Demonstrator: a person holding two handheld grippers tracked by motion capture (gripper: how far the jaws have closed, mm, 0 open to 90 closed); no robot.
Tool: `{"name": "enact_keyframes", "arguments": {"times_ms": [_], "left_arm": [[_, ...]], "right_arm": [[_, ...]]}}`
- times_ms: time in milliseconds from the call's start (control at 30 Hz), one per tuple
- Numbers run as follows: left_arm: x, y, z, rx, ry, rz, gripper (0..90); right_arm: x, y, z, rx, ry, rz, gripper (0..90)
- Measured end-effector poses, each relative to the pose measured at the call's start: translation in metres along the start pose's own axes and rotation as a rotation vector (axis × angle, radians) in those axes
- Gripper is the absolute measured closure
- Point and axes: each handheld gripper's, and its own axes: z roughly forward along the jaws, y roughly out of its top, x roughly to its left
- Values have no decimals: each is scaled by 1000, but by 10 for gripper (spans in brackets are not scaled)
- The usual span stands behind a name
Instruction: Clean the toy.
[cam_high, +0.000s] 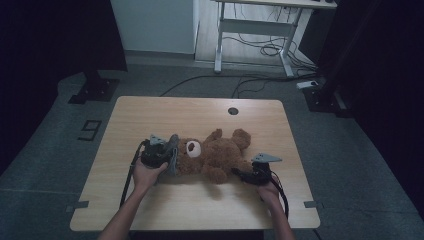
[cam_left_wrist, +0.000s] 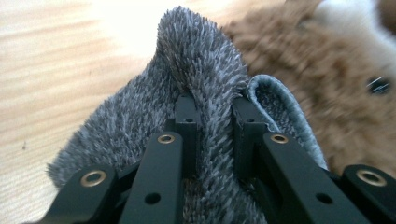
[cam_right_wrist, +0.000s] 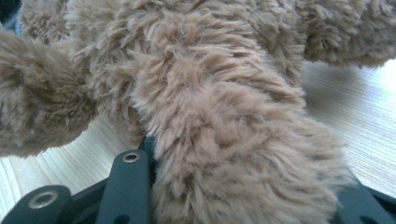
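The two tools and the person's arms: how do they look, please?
Both tools, left tool and right tool, are black, each with a grey three-cornered plate on top and a black cable trailing back. Up close, the jaws are matte black with brass-ringed holes. The forearms are bare, without sleeves.

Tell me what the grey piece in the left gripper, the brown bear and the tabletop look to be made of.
Grey piece: soft pile fabric, fleece or faux fur by its short bristly fibres and rolled hem; pinched in the left gripper.
Brown bear: plush with long shaggy tan pile; its limb sits between the right gripper's jaws.
Tabletop: pale wood-grain, probably laminate; matte.
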Motion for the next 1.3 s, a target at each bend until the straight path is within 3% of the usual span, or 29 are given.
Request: {"name": "enact_keyframes", "arguments": {"times_ms": [133, 200, 300, 433, 567, 667, 800, 867, 967, 1000, 1067, 1200, 1267, 1300], "left_arm": [[3, 6, -8, 0, -2, -1, 758], [1, 16, -21, -39, -4, 10, 758], [-13, 34, -38, -92, -40, 40, 758], [-48, 57, -42, -131, -110, 99, 757], [-93, 76, -28, -129, -166, 175, 757], [-126, 89, -8, -103, -195, 228, 756], [-150, 91, 21, -28, -215, 250, 755], [-156, 83, 36, 3, -195, 285, 754], [-151, 77, 34, -14, -182, 280, 756], [-148, 77, 27, -16, -148, 285, 757], [-140, 75, 15, -26, -52, 338, 758], [-108, 67, -5, -43, -37, 284, 757], [-88, 62, -20, -81, -61, 219, 757], [-80, 59, -27, -98, -43, 214, 757]], "right_arm": [[0, 0, 0, 2, 1, 0, 536], [-1, 0, 0, 1, 2, 1, 536], [-1, 0, 0, -1, 2, 2, 536], [0, 0, 0, 0, 0, 6, 536], [0, 0, -1, 1, 1, 8, 535], [-1, 0, -1, 2, 4, 5, 535], [-1, 0, -1, 2, 4, 5, 536], [-1, 0, -1, 4, 4, 6, 536], [-2, -1, -2, 9, 4, 19, 540], [-2, -1, -2, 9, 4, 19, 541], [-1, -1, -2, 9, 0, 21, 542], [-2, -1, -2, 7, 2, 27, 543], [-1, -1, -2, 6, 3, 25, 543], [0, -1, -1, 6, 1, 24, 543]]}}
